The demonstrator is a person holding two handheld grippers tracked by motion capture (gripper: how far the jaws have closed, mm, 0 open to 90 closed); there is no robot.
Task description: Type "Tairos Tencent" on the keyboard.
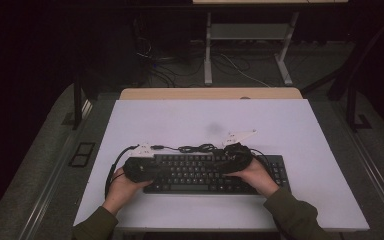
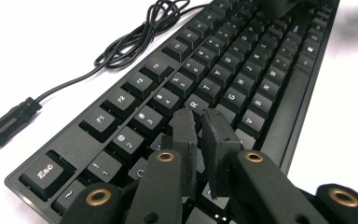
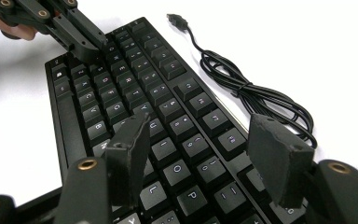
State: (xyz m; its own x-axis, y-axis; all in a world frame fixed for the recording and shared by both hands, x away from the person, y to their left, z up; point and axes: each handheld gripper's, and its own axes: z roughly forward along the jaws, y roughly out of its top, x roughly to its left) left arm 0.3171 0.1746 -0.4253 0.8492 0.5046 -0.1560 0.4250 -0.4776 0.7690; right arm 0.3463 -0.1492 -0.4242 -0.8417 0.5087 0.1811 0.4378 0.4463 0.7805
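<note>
On the white table (image 1: 300, 130), the left hand (image 1: 121, 188) holds the left gripper (image 1: 141, 167) over the left end of the black keyboard (image 1: 200, 175). In the left gripper view its jaws stand nearly together, a narrow gap between them and no key clasped, tips low over the keys near the W and E (image 2: 204, 122). The keyboard lies flat near the table's front edge, its coiled cable (image 1: 195, 148) and USB plug (image 2: 7, 126) just behind it. The right gripper (image 1: 238, 156), in the right hand (image 1: 252, 175), hovers over the keyboard's right-middle keys with jaws spread apart, holding nothing.
</note>
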